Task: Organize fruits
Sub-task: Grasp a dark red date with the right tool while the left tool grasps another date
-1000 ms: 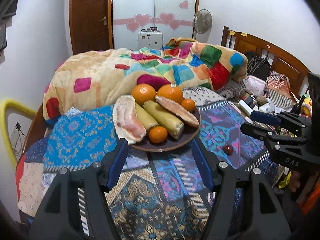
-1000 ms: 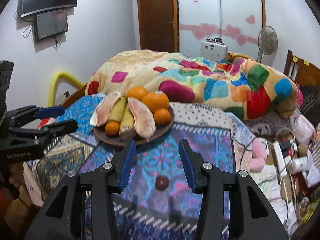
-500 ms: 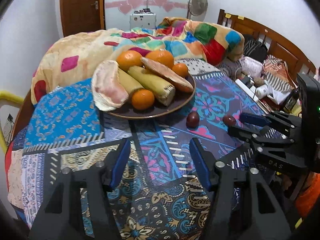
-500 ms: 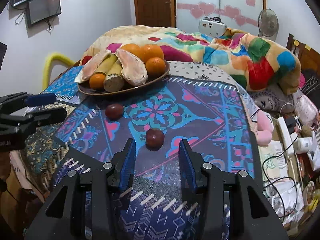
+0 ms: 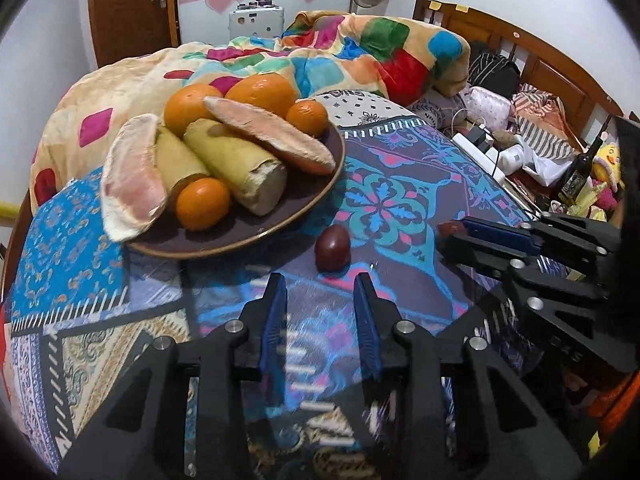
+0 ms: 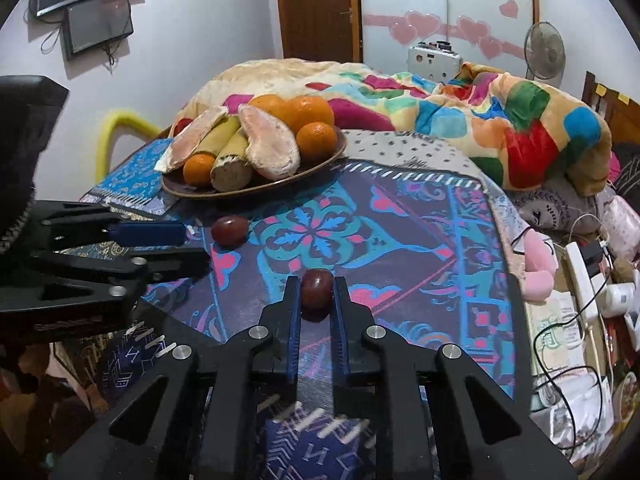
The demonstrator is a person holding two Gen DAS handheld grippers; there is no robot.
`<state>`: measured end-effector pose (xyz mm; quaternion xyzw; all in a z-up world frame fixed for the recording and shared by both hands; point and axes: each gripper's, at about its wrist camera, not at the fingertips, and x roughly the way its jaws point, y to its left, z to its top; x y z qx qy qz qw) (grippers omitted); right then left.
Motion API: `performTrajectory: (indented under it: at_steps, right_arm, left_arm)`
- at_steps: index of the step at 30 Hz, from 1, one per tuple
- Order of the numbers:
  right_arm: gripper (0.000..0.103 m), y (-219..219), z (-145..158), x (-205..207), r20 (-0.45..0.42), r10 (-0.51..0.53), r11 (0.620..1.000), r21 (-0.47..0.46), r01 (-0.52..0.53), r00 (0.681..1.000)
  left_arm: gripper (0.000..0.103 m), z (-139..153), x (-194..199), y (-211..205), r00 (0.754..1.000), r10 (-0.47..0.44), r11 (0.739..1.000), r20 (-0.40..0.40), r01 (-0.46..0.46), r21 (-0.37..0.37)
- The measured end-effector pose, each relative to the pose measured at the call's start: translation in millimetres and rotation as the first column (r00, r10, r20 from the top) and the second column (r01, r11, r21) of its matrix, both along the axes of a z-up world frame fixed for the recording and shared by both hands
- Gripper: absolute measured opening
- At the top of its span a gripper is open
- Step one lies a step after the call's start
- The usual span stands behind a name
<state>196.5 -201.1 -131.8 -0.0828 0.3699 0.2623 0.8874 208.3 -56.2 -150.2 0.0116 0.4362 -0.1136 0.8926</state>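
A brown plate (image 5: 312, 196) holds oranges, pomelo slices and yellow peeled pieces; it also shows in the right wrist view (image 6: 320, 162). Two dark red round fruits lie on the patterned cloth. My left gripper (image 5: 320, 284) is open, with one dark fruit (image 5: 333, 247) just ahead of its fingertips. My right gripper (image 6: 317, 286) is shut on the other dark fruit (image 6: 316, 294), which rests on the cloth. In the right wrist view, the left gripper (image 6: 192, 246) sits beside the first fruit (image 6: 229, 230). The right gripper also shows at the right in the left wrist view (image 5: 450, 236).
A colourful quilt (image 6: 460, 108) is heaped behind the plate. Cables, a power strip (image 6: 584, 276) and clutter lie right of the cloth's edge. A dark bottle (image 5: 576, 176) stands at the far right. A yellow bar (image 6: 110, 128) is at the left.
Both grippers moved forward and down to the dark fruits. The right gripper closed on its fruit. The left gripper narrowed and now faces the other fruit.
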Motion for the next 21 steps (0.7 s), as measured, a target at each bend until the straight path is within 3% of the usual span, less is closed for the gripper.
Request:
performTrajectory:
  at_steps: [8, 21]
  right_arm:
    - [0.014, -20.1, 11.0, 1.6, 0.018, -0.03, 0.999, 0.023, 0.029, 0.999]
    - [0.014, -14.8, 22.8, 4.5, 0.037, -0.019, 0.998, 0.059, 0.016, 0.999]
  left_arm:
    - [0.018, -0.6, 17.8, -13.8, 1.0, 0.007, 1.0, 0.007, -0.007, 0.019]
    - [0.017, 20.7, -8.6, 19.7, 0.998, 0.038, 0.999, 0.059, -0.038, -0.006]
